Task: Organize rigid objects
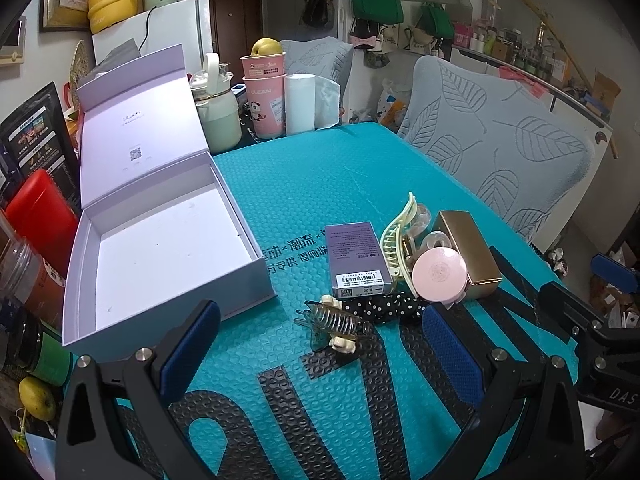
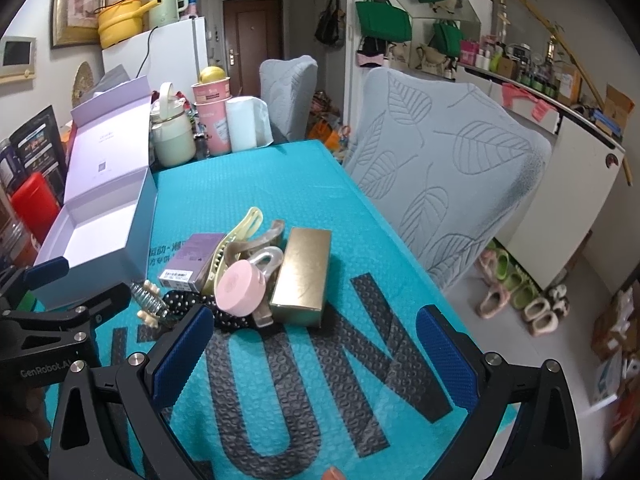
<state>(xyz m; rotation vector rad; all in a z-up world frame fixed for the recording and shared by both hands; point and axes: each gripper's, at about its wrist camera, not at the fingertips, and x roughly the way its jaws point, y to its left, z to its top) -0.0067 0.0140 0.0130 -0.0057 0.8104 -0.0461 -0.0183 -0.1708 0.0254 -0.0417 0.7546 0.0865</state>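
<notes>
Claws hung spread and empty over the teal tabletop (image 1: 320,184), left claw (image 1: 320,356) just short of a clear hair clip (image 1: 334,322), right claw (image 2: 316,352) before a gold box (image 2: 302,276). Beyond lay a pink compact (image 1: 439,275), a purple carton (image 1: 358,258) and, far left, an open white box (image 1: 168,248).

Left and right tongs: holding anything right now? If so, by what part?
Nothing held. Left tongs and right tongs are both open over the teal mat, short of the item pile.

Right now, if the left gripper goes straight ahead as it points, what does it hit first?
Most likely the clear striped hair claw, lying just beyond the open left gripper; the purple box sits behind it. Depth is uncertain.
</notes>
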